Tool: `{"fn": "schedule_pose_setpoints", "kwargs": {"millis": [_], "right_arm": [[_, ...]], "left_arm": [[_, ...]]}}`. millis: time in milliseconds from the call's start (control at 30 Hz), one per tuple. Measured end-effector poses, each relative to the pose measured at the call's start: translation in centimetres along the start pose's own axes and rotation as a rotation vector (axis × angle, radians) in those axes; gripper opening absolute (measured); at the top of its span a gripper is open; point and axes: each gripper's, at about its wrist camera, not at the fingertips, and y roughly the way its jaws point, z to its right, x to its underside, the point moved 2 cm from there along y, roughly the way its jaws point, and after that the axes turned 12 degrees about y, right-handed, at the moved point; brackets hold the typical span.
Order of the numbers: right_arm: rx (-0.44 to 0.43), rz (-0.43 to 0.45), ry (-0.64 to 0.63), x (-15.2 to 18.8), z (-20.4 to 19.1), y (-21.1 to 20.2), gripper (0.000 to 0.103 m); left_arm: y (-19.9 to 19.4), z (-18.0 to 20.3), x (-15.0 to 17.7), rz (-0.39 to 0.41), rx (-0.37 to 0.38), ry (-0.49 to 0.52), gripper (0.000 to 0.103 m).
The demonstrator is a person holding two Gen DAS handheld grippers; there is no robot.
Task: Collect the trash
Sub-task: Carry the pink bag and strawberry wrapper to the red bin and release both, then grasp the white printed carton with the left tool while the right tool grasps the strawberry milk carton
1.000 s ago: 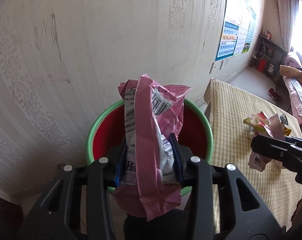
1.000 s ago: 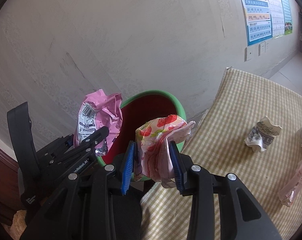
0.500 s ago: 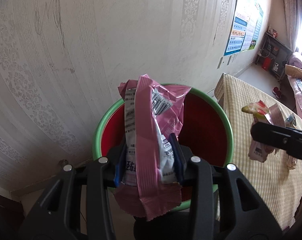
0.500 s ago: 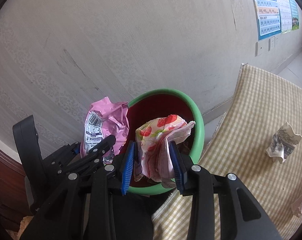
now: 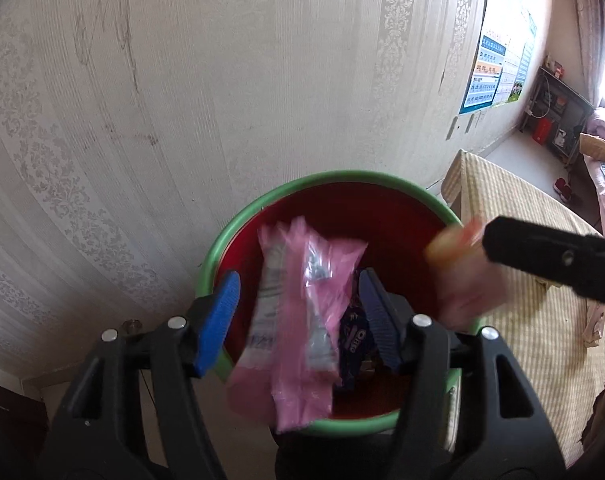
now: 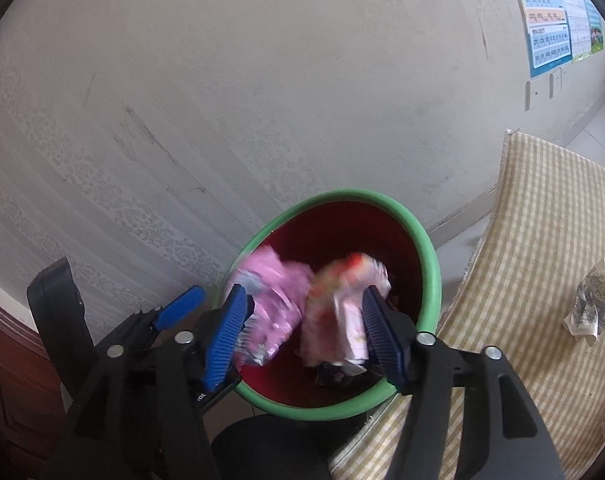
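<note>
The pink wrapper point(image 5: 298, 320) is blurry and sits between the blue pads of the left claw point(image 5: 298, 316), right over the red bin point(image 5: 344, 194) with the green rim. The pads stand apart from it on both sides, so the left claw is open and does not pinch it. Its jaws have just been opening. The wrapper is pink with a silver and white strip down it.

The white and red wrapper point(image 6: 342, 308) is blurry too, over the same bin. It is between the pads of the right claw point(image 6: 306, 328). It lies close to the right pad, but the left pad is well clear, so this claw is open as well and has just been opening.

That makes two wrappers over the bin. A dark blue cookie packet point(image 5: 356, 340) lies inside the bin.

The bin stands close to the wall point(image 5: 222, 80), just beside the edge of the checked yellow cloth point(image 6: 542, 240). One crumpled paper point(image 6: 592, 304) lies on the cloth, well apart from the bin.
</note>
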Motion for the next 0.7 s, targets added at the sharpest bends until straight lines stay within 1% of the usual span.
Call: {"fn": "schedule_pose_setpoints", "kwargs": {"millis": [100,167,300,400,433,500,533,567,633,700], "right_arm": [[0.010,0.023,0.028,0.6,1.1,-1.3,0.060],[0.049,0.056,0.029,1.2,2.4,-2.8,0.060],[0.190,0.161,0.037,2.2,6.4,-7.0,0.060],[0.338,0.251,0.096,2.6,11.3,-10.5,0.062],[0.387,0.275,0.156,2.7,13.8,-11.9,0.062],[0.430,0.310,0.257,2.9,17.0,-13.8,0.062],[0.463,0.329,0.323,3.1,19.2,-14.9,0.063],[0.481,0.330,0.362,3.3,20.6,-15.3,0.067],[0.494,0.294,0.456,3.7,23.6,-15.5,0.070],[0.469,0.266,0.536,4.7,25.8,-15.1,0.070]], "left_arm": [[-0.2,0.1,0.4,-0.010,-0.003,0.005,0.059],[-0.5,0.2,0.6,-0.009,-0.005,0.006,0.060],[-1.5,0.5,0.8,0.003,-0.008,-0.001,0.061],[-2.4,1.2,0.7,0.013,0.001,-0.013,0.062],[-2.8,1.6,0.6,0.018,0.003,-0.009,0.062],[-3.5,2.4,0.4,0.031,0.010,0.007,0.062],[-3.8,3.0,0.3,0.037,0.016,0.018,0.063],[-4.1,3.5,0.1,0.041,0.021,0.028,0.063],[-4.6,4.7,-0.2,0.050,0.034,0.052,0.063],[-5.0,5.9,-0.4,0.054,0.054,0.068,0.063]]}}
